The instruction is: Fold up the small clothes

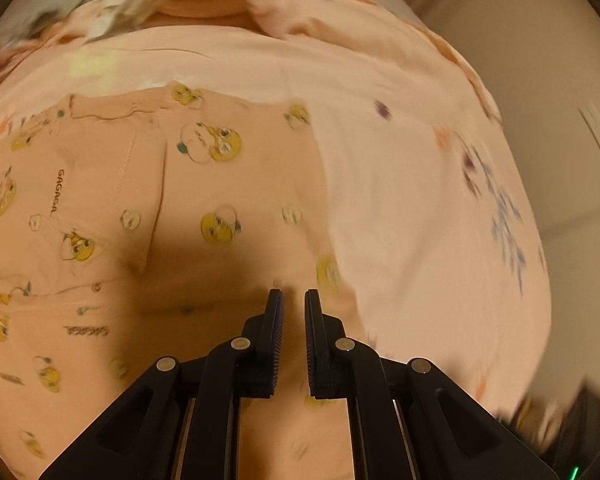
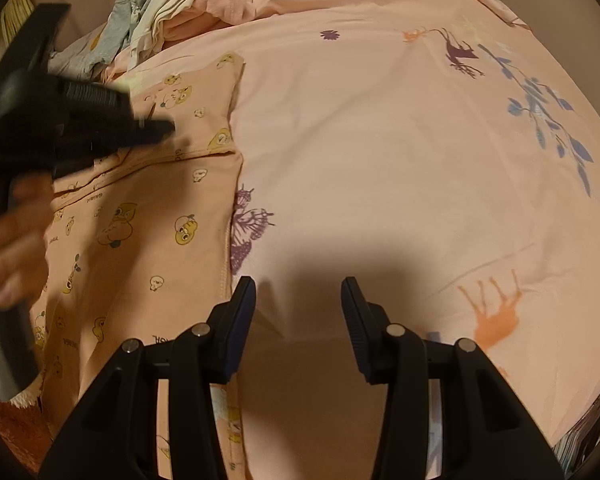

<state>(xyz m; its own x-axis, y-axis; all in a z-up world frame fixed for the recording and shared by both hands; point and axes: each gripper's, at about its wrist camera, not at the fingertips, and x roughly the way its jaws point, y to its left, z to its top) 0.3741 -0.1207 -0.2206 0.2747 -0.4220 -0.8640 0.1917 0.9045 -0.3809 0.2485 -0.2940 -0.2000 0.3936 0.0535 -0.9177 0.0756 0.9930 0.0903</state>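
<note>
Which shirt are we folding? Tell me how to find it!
Look at the big pink bedsheet with printed animals and leaves. The shirt lies flat along its left side. Unlike the crumpled pile behind it, it is peach with little yellow cartoon chicks.

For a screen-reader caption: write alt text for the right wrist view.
The right gripper, jaws open and empty, hangs over a pink printed bedsheet beside a peach duck-print garment lying flat. At left, a hand holds the blurred left gripper above the garment; unfolded clothes are heaped behind.

The left tool [image 1: 293, 300] points steeply down, closed and empty; the right tool [image 2: 298, 292] stands half open, empty, tilted downward.
</note>
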